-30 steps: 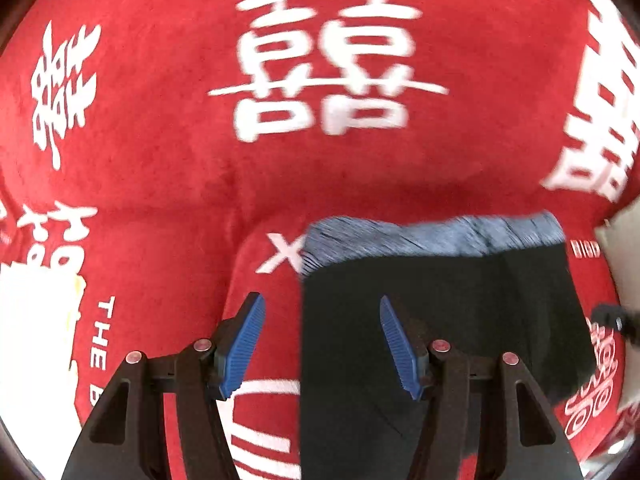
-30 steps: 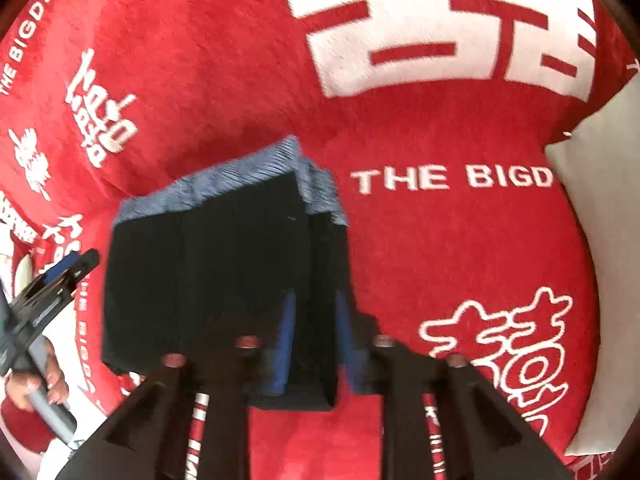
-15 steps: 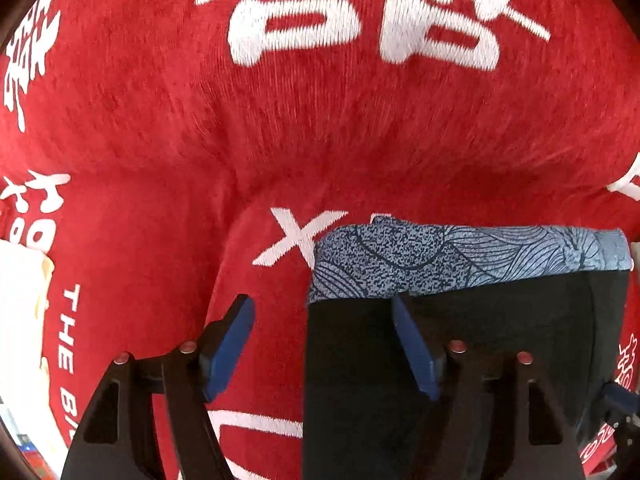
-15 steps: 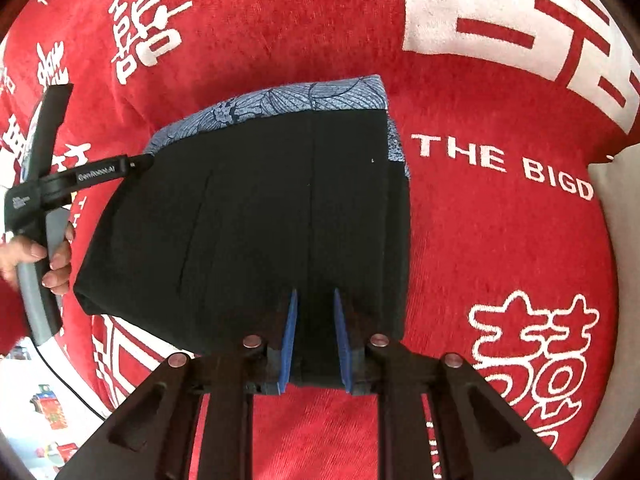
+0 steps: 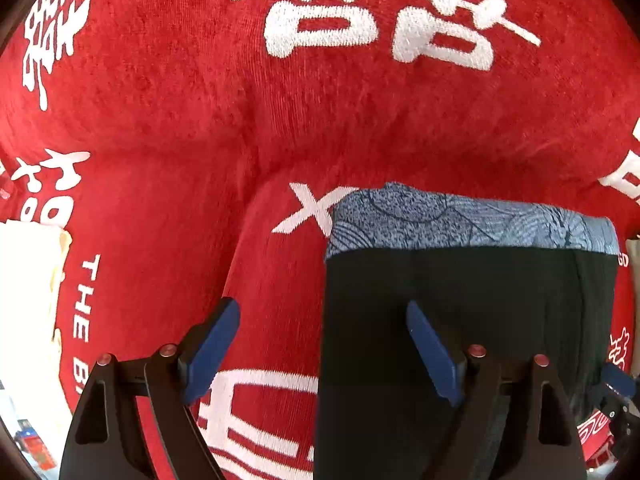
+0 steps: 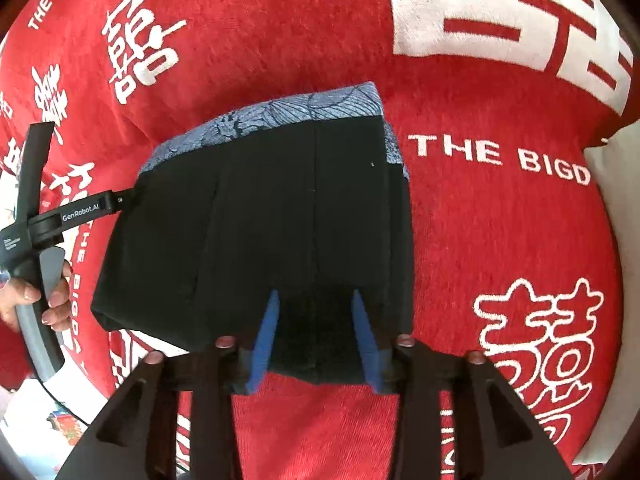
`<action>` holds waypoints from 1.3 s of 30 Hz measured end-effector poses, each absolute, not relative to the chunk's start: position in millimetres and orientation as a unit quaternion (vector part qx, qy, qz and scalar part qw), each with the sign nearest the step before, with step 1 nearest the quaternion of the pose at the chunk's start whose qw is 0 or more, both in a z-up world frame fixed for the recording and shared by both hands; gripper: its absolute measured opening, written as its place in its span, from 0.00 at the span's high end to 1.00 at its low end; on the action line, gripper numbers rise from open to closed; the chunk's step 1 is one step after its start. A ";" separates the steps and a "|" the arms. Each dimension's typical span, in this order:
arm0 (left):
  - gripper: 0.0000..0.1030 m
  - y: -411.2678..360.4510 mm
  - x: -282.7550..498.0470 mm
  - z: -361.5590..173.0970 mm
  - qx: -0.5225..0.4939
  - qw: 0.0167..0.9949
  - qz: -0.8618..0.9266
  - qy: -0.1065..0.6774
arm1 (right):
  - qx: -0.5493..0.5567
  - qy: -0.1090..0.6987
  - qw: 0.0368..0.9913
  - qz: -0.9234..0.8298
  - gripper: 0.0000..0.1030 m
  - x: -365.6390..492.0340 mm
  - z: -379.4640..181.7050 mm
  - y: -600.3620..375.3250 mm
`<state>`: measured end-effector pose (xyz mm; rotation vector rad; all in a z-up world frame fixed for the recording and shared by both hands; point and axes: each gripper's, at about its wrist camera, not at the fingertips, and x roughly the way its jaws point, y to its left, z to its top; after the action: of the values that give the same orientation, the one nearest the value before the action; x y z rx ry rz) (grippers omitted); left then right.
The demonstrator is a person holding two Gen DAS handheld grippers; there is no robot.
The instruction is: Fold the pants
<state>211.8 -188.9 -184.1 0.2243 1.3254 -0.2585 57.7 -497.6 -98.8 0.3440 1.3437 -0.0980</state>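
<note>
my right gripper (image 6: 314,334) and left gripper (image 5: 322,354) have both just been opening and pinch nothing, so i would take the soft, light pants (image 6: 280,220) at the near folded edge.

Matt black cloth pants (image 6: 256,220), fuzzy red blanket (image 6: 500,232).

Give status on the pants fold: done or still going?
Near done: the pants lie as a compact black rectangle on the red blanket, patterned waistband at the far edge. Right gripper has just opened off the near edge; left gripper is open too. Left: pull clear.
</note>
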 end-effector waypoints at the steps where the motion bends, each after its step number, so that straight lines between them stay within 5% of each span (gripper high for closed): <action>1: 0.16 -189.5 211.0 -184.0 0.104 0.774 -0.120 0.613 | 0.155 0.620 0.768 -0.047 0.48 58.2 -97.2 -495.2; 21: 0.16 -186.2 166.0 -180.1 0.080 0.742 -0.182 0.640 | 0.210 0.613 0.756 -0.095 0.23 16.9 -87.2 -515.2; 39: 0.07 -187.5 169.3 -184.3 0.080 0.732 -0.188 0.650 | 0.290 0.619 0.728 -0.050 0.23 7.5 -102.9 -541.8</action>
<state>169.3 -187.5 -184.3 0.1770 1.4292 -0.4146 7.5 -541.8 -102.9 0.6400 1.3645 -0.1091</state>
